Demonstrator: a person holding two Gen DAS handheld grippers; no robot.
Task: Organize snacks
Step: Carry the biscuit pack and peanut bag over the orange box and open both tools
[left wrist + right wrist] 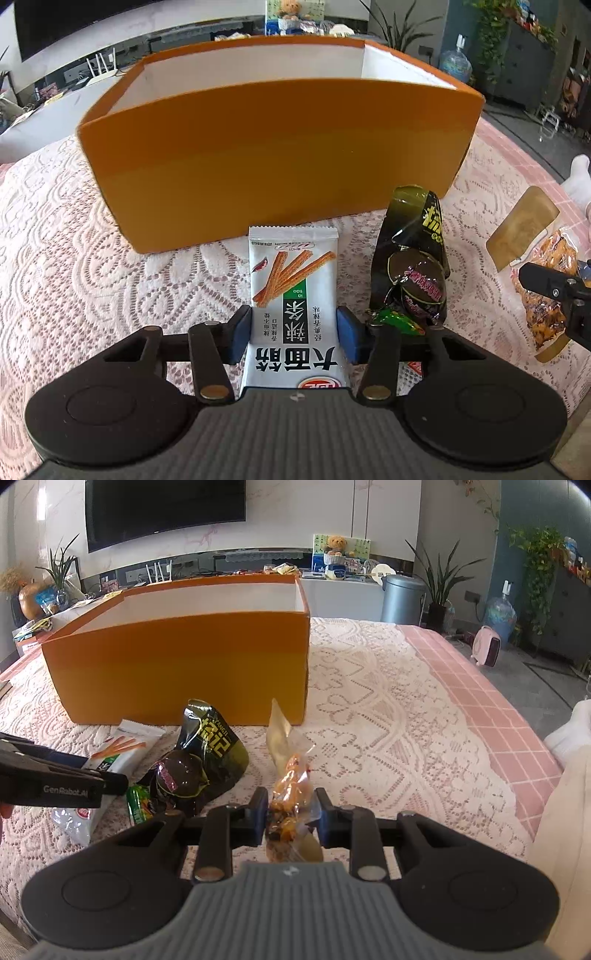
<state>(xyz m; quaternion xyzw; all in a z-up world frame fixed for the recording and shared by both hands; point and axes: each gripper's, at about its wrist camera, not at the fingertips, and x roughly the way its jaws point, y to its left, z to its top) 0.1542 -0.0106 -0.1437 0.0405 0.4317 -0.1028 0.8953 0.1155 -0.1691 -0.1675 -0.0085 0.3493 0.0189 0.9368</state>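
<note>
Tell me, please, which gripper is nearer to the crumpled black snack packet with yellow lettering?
Left. The left gripper, straddling the white spicy-stick packet, sits right beside the crumpled black snack packet. The right gripper, around the clear bag of orange snacks, is farther off.
</note>
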